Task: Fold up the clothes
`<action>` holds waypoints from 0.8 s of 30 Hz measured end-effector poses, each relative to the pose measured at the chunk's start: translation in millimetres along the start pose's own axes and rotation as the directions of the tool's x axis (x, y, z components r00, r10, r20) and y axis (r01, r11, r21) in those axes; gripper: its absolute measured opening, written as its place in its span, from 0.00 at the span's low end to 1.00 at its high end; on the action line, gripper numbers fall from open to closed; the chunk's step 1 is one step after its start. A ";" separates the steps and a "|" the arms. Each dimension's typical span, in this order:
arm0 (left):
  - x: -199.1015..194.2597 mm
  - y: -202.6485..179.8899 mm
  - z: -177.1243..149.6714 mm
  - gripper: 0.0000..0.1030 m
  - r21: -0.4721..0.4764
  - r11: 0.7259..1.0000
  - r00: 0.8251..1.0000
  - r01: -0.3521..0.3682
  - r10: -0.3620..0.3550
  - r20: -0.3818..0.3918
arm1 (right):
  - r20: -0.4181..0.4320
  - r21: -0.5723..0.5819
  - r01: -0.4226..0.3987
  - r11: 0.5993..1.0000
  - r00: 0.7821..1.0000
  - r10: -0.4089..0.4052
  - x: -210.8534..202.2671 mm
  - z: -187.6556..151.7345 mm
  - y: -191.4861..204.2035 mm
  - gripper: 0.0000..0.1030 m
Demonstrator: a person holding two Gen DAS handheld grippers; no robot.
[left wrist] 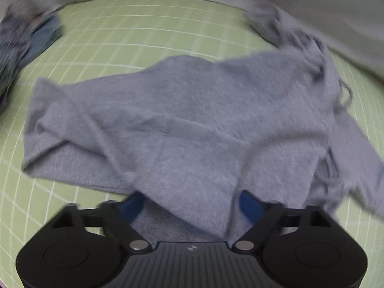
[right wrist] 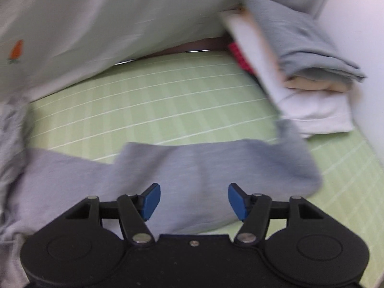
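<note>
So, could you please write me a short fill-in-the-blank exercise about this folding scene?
1. The garment lying on the mat is ___ in colour.
2. The mat is green with ___ grid lines.
3. The jaws of the right gripper stand ___, with nothing pinched between them.
4. The fingertip pads on the grippers are ___.

Missing words: grey; white; open; blue

A rumpled grey garment [left wrist: 182,120] is lying across the green gridded mat [left wrist: 134,31]. The left gripper [left wrist: 192,204] is reaching over its near edge, a fold sitting between the blue pads [left wrist: 249,204]; blur is hiding whether they are pressing it.
</note>
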State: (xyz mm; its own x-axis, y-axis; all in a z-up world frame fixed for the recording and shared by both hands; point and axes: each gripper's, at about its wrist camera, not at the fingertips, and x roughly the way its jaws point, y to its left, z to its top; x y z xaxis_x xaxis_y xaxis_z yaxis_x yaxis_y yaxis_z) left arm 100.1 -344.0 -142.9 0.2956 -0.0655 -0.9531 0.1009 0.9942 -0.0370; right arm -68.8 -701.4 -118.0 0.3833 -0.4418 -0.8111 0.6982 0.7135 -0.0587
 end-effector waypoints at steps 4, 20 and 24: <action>-6.8 49.7 5.8 0.13 -0.146 0.989 0.998 0.033 -0.026 0.051 | 0.009 -0.068 -0.036 0.997 0.999 0.037 -6.8 -0.5 22.8 0.59; -53.0 181.9 56.5 0.89 -0.362 0.878 0.886 -0.313 0.408 0.222 | 0.042 -0.242 -0.006 0.970 0.999 0.017 1.6 7.1 81.0 0.87; -36.3 119.0 55.7 0.89 -0.161 0.963 0.935 -0.216 0.252 0.251 | 0.017 -0.277 -0.087 0.957 0.995 0.095 20.7 15.9 99.4 0.88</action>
State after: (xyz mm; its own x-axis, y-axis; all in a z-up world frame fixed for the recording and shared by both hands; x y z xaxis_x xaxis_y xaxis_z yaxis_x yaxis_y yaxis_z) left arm 154.3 -228.1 -96.0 0.5397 0.1677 -0.8250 -0.1195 0.9853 0.1221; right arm 18.2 -648.3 -131.4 0.4587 -0.3811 -0.8028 0.4676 0.8717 -0.1466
